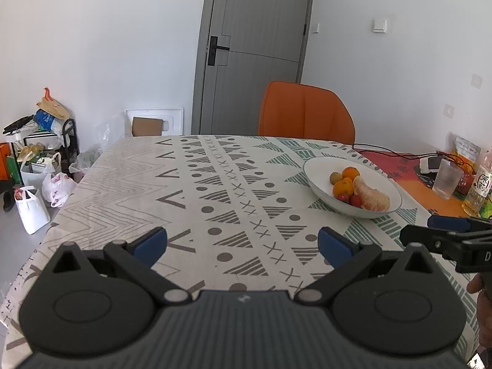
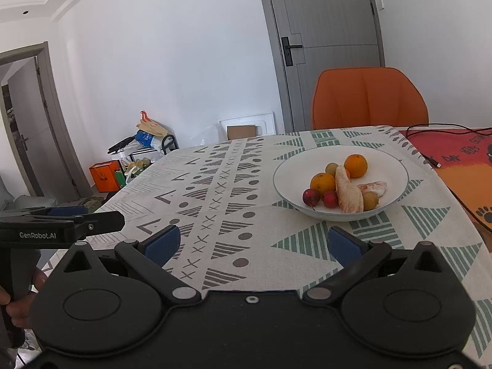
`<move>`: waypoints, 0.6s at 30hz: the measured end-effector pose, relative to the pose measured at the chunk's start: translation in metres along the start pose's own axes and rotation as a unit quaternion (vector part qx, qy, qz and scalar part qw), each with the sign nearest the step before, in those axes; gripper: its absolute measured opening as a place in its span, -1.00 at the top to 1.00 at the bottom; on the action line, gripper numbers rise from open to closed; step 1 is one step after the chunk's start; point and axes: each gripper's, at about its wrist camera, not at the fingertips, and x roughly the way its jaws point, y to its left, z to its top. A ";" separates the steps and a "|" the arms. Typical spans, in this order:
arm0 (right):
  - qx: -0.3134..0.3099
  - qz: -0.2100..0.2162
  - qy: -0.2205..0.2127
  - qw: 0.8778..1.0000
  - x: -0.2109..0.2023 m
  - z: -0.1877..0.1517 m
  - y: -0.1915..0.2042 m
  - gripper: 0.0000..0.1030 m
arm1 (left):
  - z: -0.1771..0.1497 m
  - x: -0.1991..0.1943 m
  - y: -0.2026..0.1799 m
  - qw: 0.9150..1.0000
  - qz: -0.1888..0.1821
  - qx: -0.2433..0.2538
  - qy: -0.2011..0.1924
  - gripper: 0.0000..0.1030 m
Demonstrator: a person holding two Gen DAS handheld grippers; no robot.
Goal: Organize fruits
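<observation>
Both claws hover wide apart and empty: the left claw (image 1: 243, 244) low in the left wrist view, the right claw (image 2: 253, 243) low in the right wrist view, each over bare patterned tabletop (image 2: 215, 190). Neither touches any fruit.

All the fruit sits in the white bowl (image 2: 289, 166), right of centre in the right view, near the orange chair (image 2: 369, 98). Two oranges (image 2: 322, 182), two small red fruits (image 2: 310, 196), a couple of greenish ones and a peeled citrus piece (image 2: 347, 195) are packed tight, touching one another.

Risks, as I judge them: the peeled piece looks soft, so a hard squeeze could tear it. The round fruits could roll out of a pinch and off the rim. A low approach could knock the shallow bowl and slide it on the cloth. A glass (image 1: 446, 178) and bottle (image 1: 481, 187) at the right edge of the left view stand close enough to be clipped.

That peeled piece lies long, its axis running from mid-bowl down toward the near rim, nearly in line with the right claw's reach.
</observation>
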 end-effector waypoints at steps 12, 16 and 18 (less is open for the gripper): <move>0.003 -0.001 0.002 1.000 0.002 -0.002 -0.001 -1.00 | -0.002 -0.001 0.002 1.000 0.001 -0.004 0.003 -1.00; 0.003 -0.001 0.002 1.000 0.002 -0.002 -0.001 -1.00 | -0.002 0.000 0.002 1.000 0.001 -0.004 0.003 -1.00; 0.003 -0.001 0.002 1.000 0.002 -0.003 -0.001 -1.00 | -0.002 -0.001 0.002 1.000 0.001 -0.004 0.003 -1.00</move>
